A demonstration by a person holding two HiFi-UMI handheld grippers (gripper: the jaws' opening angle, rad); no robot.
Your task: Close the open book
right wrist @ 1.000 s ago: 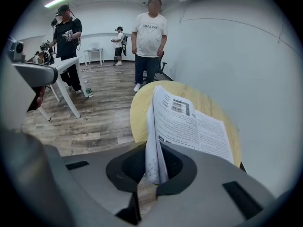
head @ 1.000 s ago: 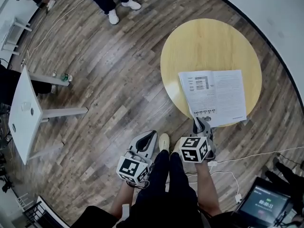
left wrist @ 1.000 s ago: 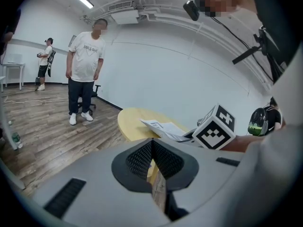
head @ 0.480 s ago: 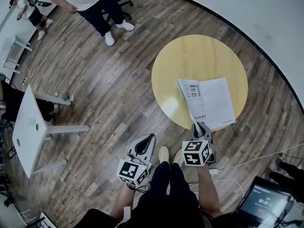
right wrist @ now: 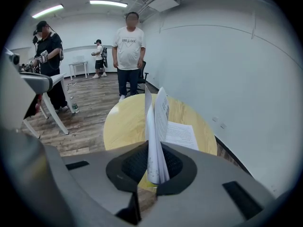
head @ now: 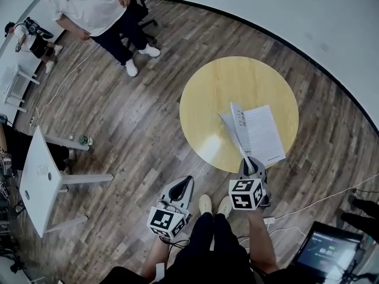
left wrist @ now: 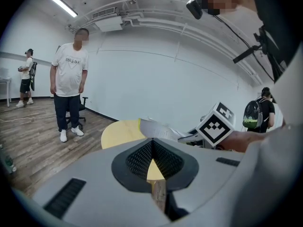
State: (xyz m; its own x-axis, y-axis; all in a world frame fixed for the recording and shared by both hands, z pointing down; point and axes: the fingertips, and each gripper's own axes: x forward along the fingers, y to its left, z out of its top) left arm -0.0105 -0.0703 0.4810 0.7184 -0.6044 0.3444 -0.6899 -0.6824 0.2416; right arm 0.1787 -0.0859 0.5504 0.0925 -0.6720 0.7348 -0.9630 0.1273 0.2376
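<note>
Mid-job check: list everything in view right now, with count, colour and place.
Book: one, white pages, near right part of the round table, left half lifted upright.
Round table: one, yellow, ahead of the person.
White table: one, far left.
Bottle: one, greenish, on the floor by the white table.
Bystander: one, white T-shirt, top left.
Chair: one, black, behind the bystander.
Other people: at least two, left side of the room.
Screen: one, dark, bottom right.
Cable: one, white, on the floor at right.
Left gripper: grey, shut, empty, short of the round table.
Right gripper: grey, shut on the book's lifted pages.
</note>
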